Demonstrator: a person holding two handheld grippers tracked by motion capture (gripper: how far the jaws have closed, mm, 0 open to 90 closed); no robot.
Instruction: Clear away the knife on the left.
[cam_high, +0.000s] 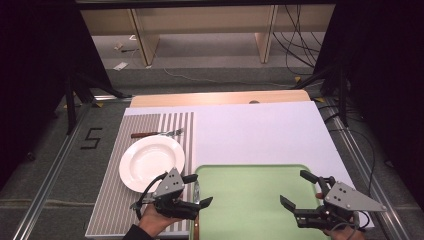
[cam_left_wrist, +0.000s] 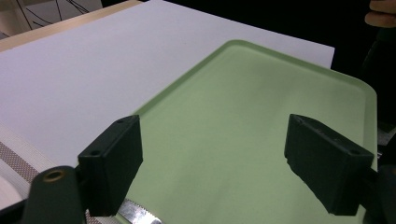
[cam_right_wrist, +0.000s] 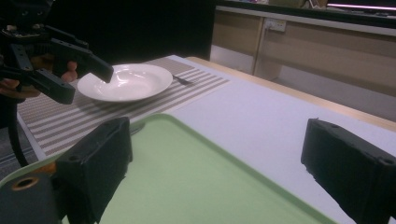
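A green tray (cam_high: 255, 200) lies at the near middle of the white table top. My left gripper (cam_high: 200, 189) is open at the tray's left edge, nothing between its jaws (cam_left_wrist: 219, 163). Just under it, a knife (cam_high: 196, 192) lies between the tray and the striped placemat (cam_high: 115, 200); its serrated blade (cam_left_wrist: 137, 213) shows in the left gripper view. My right gripper (cam_high: 294, 186) is open and empty over the tray's right edge (cam_right_wrist: 219, 172). A white plate (cam_high: 151, 161) sits on the placemat, with a fork (cam_high: 157, 133) beyond it.
The white board (cam_high: 260, 135) beyond the tray is bare, with a wooden table edge (cam_high: 220, 98) behind it. Dark stands and cables lie on the floor at both sides. In the right gripper view, the plate (cam_right_wrist: 126, 81) and the left gripper (cam_right_wrist: 70, 65) show at the left.
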